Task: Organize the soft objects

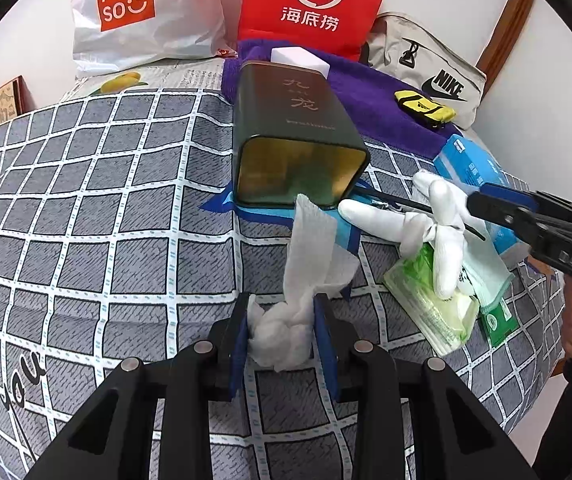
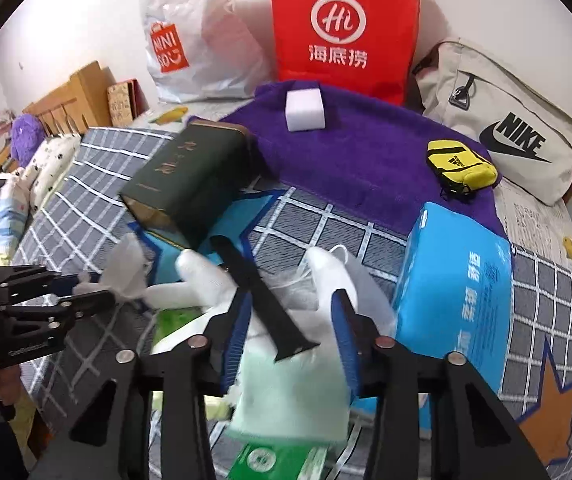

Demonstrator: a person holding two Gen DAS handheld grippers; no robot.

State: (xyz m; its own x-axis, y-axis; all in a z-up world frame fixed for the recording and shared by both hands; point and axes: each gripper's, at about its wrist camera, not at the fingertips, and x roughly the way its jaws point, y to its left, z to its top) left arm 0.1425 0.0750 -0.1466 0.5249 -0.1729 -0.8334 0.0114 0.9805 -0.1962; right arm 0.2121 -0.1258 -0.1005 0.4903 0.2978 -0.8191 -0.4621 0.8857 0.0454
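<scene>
The dark green tin (image 1: 298,136) lies on its side on the checked bedspread (image 1: 86,200), open mouth towards the grippers, with bare quilt left of it. Just before that mouth, the left gripper (image 1: 282,332) is clamped on a crumpled white tissue (image 1: 306,264). Right of the tin, the right gripper (image 2: 292,312) pinches a soft white glove (image 2: 206,280) and a black strap (image 2: 262,300)
</scene>
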